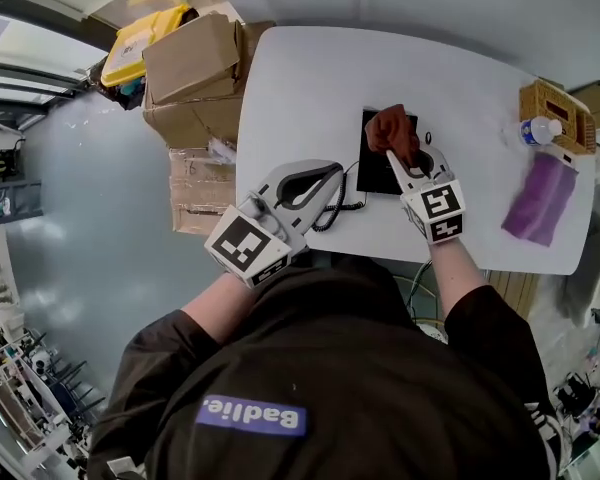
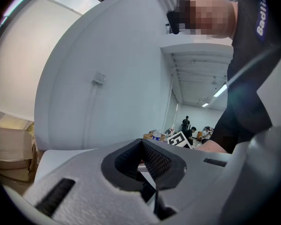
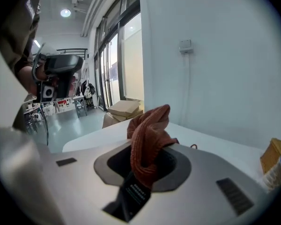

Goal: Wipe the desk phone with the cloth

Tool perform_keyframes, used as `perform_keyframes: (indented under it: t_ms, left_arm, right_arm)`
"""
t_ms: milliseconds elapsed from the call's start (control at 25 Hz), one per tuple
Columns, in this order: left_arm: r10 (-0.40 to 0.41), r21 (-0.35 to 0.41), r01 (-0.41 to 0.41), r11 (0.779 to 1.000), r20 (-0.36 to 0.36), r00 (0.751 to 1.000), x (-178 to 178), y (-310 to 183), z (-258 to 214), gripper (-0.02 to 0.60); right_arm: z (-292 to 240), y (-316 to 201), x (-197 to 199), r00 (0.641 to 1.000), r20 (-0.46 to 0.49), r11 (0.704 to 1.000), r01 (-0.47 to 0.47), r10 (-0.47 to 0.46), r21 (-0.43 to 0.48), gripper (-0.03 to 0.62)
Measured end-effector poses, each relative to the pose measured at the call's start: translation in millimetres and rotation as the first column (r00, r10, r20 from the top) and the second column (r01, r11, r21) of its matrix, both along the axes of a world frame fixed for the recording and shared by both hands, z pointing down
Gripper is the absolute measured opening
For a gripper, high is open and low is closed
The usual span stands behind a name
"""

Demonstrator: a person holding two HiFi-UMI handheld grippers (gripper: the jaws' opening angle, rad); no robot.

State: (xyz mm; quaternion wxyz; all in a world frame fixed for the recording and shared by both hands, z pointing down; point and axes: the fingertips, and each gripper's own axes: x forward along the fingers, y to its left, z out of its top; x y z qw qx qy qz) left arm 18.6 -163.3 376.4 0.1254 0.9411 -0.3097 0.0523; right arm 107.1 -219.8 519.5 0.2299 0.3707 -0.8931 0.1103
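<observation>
The black desk phone base [image 1: 376, 175] lies flat near the middle of the white table [image 1: 300, 78]. My right gripper [image 1: 400, 154] hovers over it, shut on a rust-red cloth [image 1: 390, 128] that bunches up out of the jaws [image 3: 149, 135]. A coiled cord [image 1: 334, 210] runs from the base to my left gripper [image 1: 323, 174], which is raised off the table at the front left and shut on the black handset [image 1: 308, 180]. Only a dark sliver of the handset [image 2: 148, 183] shows in the left gripper view. The handset [image 3: 61, 65] appears lifted at the far left of the right gripper view.
A wicker basket [image 1: 556, 108], a water bottle [image 1: 540, 130] and a purple cloth [image 1: 540, 200] sit at the table's right end. Cardboard boxes [image 1: 195, 78] and a yellow bin [image 1: 140, 43] stand on the floor off the left end.
</observation>
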Motion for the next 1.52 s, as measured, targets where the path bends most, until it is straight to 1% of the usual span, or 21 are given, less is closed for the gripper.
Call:
perform_keyframes:
  t_ms: [120, 240, 360, 480, 600, 720, 880, 1080, 1240, 1400, 1520]
  left_arm:
    - [-0.047, -0.026, 0.046, 0.999, -0.006, 0.999, 0.1, -5.0, 3.3, 0.015]
    - [-0.088, -0.038, 0.087, 0.995, -0.009, 0.996, 1.3, -7.7, 9.3, 0.015]
    - [-0.115, -0.052, 0.114, 0.992, -0.018, 0.993, 3.0, -7.2, 11.2, 0.015]
    - [-0.122, -0.062, 0.121, 0.991, -0.022, 0.992, 2.9, -4.7, 11.7, 0.015]
    - [-0.107, -0.046, 0.107, 0.993, -0.011, 0.994, -0.8, -0.4, 16.5, 0.015]
    - [-0.089, -0.072, 0.087, 0.994, -0.021, 0.996, -1.1, 6.7, 16.3, 0.015]
    - [-0.052, -0.062, 0.052, 0.997, -0.008, 0.999, -7.9, 18.2, 23.1, 0.015]
    - [0.001, -0.086, -0.002, 0.996, -0.002, 1.0, -10.8, 33.0, 30.8, 0.015]
    - [0.036, -0.079, -0.036, 0.996, -0.004, 0.999, -9.2, 40.5, 30.6, 0.015]
    - [0.065, -0.069, -0.065, 0.995, -0.009, 0.998, -0.6, 44.5, 27.8, 0.015]
    - [0.07, -0.057, -0.071, 0.996, -0.013, 0.997, 5.3, 43.3, 21.4, 0.015]
  right_arm:
    - [1.8, -24.0, 2.5, 1.0, -0.002, 1.0, 0.013, -0.013, 0.018, 0.098]
    - [13.9, -34.3, 3.2, 1.0, -0.005, 1.0, 0.031, -0.031, 0.002, 0.098]
    - [27.2, -28.0, 3.6, 0.999, -0.005, 0.998, 0.051, -0.051, -0.023, 0.098]
    - [39.8, -12.6, 2.3, 0.998, -0.009, 0.996, 0.068, -0.068, -0.051, 0.098]
    - [52.9, 5.4, 3.1, 0.998, -0.014, 0.995, 0.06, -0.062, -0.082, 0.098]
    - [61.2, 23.4, 2.1, 0.999, -0.016, 0.994, 0.041, -0.043, -0.103, 0.098]
    - [69.0, 49.6, -1.9, 1.0, -0.022, 0.99, 0.018, -0.021, -0.139, 0.098]
    - [89.2, 81.9, 0.6, 0.999, -0.041, 0.983, -0.032, 0.025, -0.182, 0.098]
    - [96.6, 104.3, -1.6, 0.998, -0.052, 0.976, -0.038, 0.028, -0.212, 0.098]
    - [91.1, 115.7, 0.6, 0.998, -0.044, 0.975, -0.048, 0.039, -0.219, 0.098]
    - [71.9, 107.4, 6.8, 0.998, -0.022, 0.98, -0.057, 0.054, -0.193, 0.098]
